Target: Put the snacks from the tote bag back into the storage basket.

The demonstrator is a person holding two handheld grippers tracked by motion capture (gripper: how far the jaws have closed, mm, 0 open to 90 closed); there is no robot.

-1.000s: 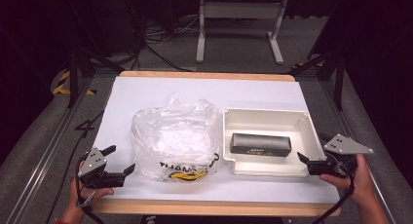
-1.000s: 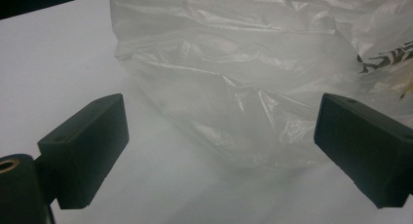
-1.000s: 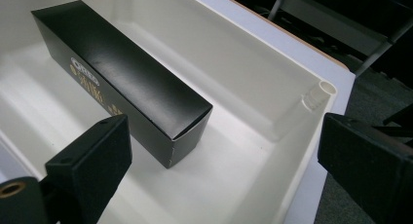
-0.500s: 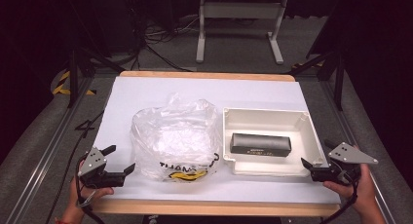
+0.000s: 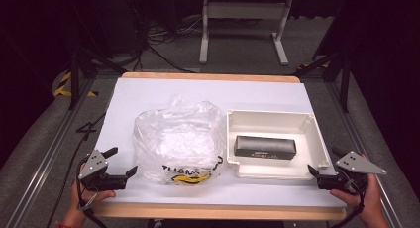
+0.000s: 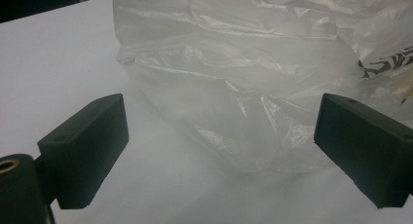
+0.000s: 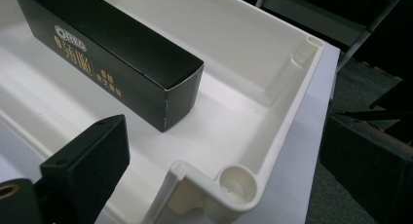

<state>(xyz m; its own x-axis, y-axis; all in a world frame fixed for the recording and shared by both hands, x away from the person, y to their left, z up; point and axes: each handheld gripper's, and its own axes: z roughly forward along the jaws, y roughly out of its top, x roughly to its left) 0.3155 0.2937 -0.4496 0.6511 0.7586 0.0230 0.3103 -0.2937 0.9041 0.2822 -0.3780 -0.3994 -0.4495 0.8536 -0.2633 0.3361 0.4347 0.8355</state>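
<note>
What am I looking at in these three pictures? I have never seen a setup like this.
A person at a table holds hand-operated tongs in each hand: left tongs, right tongs. One picture comes from a fixed camera above; the other two come from cameras riding on the tongs, looking along their black jaws. On the table lie a crumpled clear plastic bag and a white tray with a black box inside. Both tongs are open and hold nothing.
</note>
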